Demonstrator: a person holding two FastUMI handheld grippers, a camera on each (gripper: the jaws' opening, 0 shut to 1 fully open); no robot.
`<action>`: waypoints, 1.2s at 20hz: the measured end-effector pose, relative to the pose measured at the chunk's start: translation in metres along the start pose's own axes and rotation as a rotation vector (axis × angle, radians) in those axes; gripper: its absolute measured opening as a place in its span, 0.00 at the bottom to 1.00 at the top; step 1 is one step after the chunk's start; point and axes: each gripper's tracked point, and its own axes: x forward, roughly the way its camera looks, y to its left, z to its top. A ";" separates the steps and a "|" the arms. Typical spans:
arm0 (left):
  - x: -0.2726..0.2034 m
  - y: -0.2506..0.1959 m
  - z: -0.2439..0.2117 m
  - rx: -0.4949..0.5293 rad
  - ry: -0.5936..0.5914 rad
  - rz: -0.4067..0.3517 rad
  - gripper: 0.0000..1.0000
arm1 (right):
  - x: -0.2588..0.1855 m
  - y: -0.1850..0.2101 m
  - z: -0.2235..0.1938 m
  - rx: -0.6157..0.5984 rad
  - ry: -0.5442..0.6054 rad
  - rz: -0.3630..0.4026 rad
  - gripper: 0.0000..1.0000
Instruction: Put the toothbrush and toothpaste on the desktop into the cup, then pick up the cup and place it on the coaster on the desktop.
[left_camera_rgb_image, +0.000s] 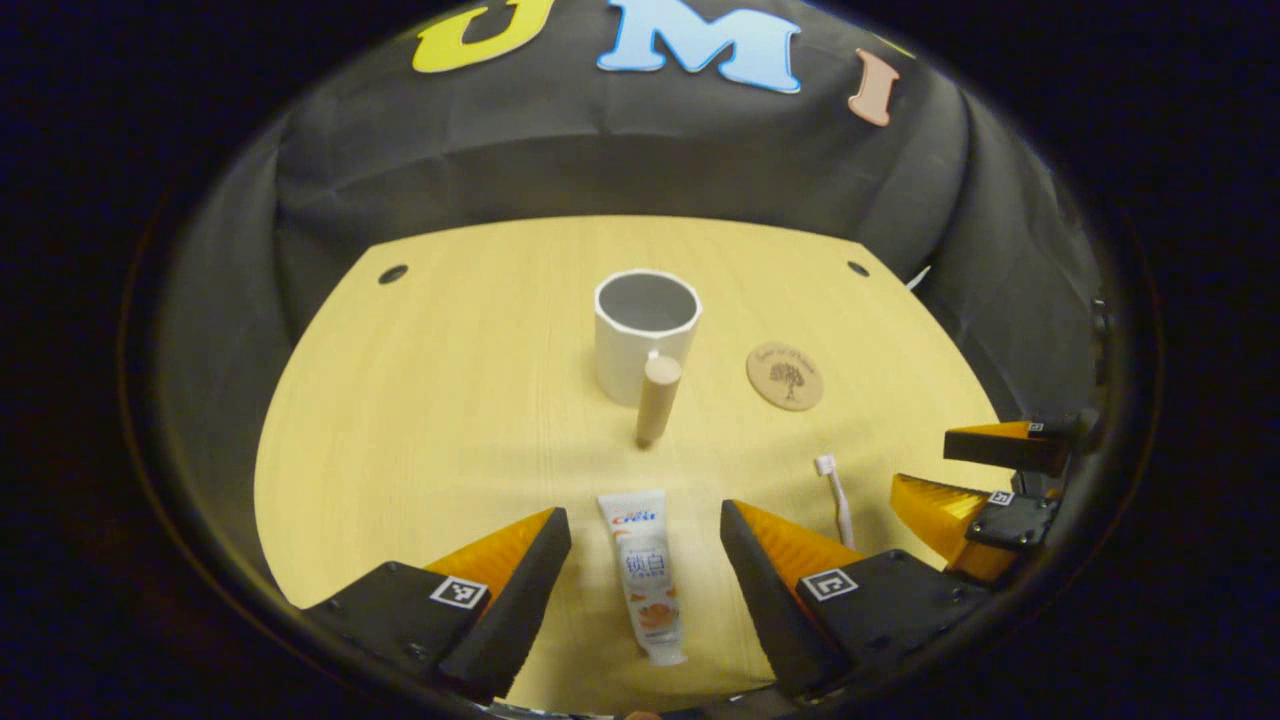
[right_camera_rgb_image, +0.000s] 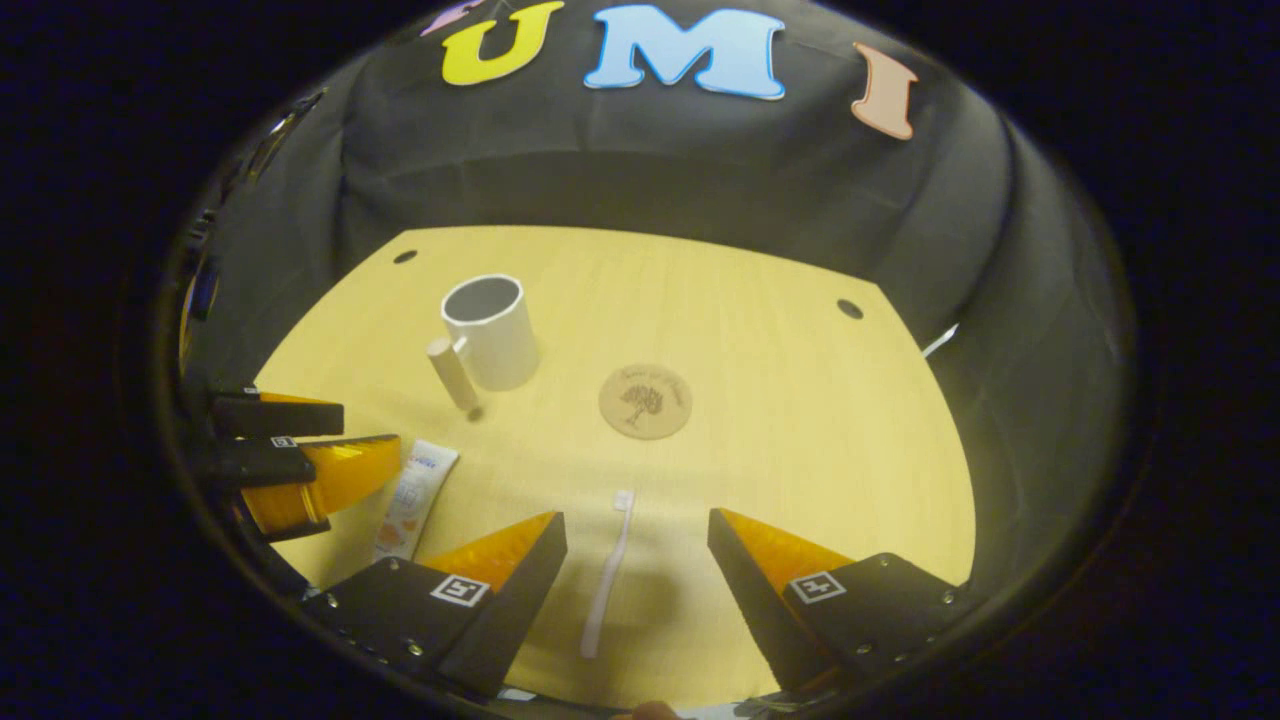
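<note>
Left gripper view, read left to right: left tool (left_camera_rgb_image: 645, 545) released, fingers spread wide and apart from the toothpaste (left_camera_rgb_image: 645, 580), which lies flat on the tabletop (left_camera_rgb_image: 400, 420) between them, cap end near. Judged a soft, light tube with a slick skin; best pinched across the flat mid-body, firmly enough not to slip, not enough to crush. Farther off stands the cup (left_camera_rgb_image: 645, 335), upright and empty, its handle (left_camera_rgb_image: 657, 398) facing near. Judged rigid and the heaviest item; hold by handle or wall. Right of it lies the coaster (left_camera_rgb_image: 785, 376), bare. Near right, the toothbrush (left_camera_rgb_image: 835, 490) lies flat.

Right gripper view: right tool (right_camera_rgb_image: 637, 550) likewise released, straddling the toothbrush without contact. Judged thin, stiff, light; grip mid-handle, low to the tabletop.
</note>
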 end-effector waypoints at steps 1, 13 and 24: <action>0.005 0.002 -0.010 -0.011 0.054 0.000 1.00 | 0.007 0.001 -0.008 0.005 0.048 0.005 0.93; 0.038 0.002 -0.066 -0.033 0.377 0.012 0.99 | 0.053 0.025 -0.069 0.127 0.385 0.096 0.94; 0.048 0.004 -0.075 -0.025 0.421 0.036 0.59 | 0.055 0.017 -0.075 0.080 0.457 0.054 0.62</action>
